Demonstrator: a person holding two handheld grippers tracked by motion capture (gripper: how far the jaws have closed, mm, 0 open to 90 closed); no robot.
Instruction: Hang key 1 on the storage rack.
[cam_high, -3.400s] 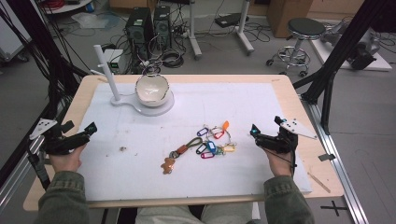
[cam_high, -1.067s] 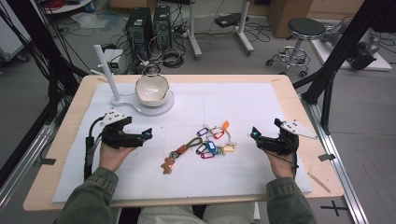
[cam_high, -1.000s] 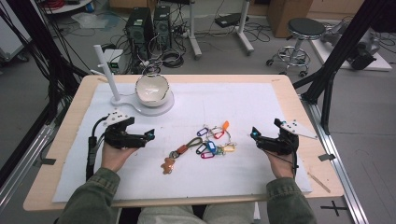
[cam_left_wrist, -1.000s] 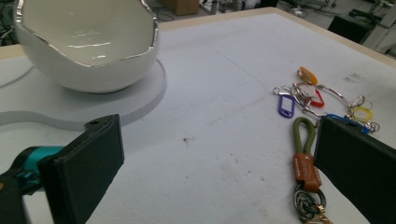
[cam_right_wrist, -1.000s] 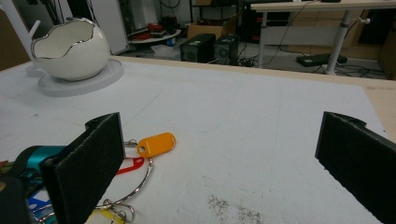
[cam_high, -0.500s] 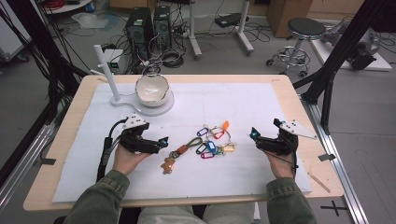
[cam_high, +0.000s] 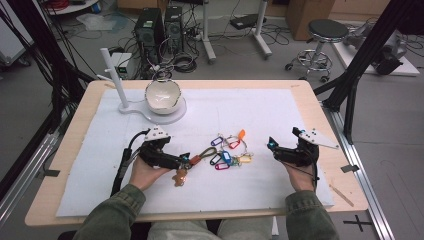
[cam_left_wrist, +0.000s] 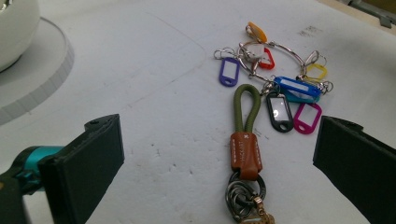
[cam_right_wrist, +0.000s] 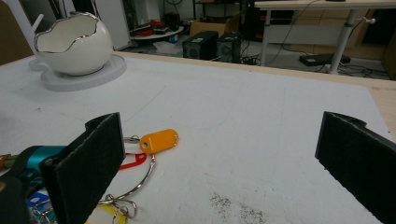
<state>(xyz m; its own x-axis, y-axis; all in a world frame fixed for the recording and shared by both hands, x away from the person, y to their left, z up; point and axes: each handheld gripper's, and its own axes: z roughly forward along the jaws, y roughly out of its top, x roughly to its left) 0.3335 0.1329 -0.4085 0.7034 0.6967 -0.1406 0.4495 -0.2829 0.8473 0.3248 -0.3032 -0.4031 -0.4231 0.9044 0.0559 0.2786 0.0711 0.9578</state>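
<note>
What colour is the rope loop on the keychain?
The braided rope loop is olive green, clearest in the left gripper view.

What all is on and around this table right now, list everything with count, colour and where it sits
Key strap: one, olive loop with brown leather band and dark ring, on the white mat between the left claw's open jaws.
Key tags: a bunch on metal rings, purple, orange, red, yellow, blue, black, pink, mid-table beyond the strap.
Bowl: one, white, eggshell-shaped with a jagged rim, on a round white base at the far left.
Post: one, white, upright beside the bowl.
White mat: one, covering the wooden table.
Stool: one, black seat, on the floor beyond the table.
Computer towers: two, black, on the floor behind.
Left claw: open, at the strap.
Right claw: open, right of the tags.
</note>
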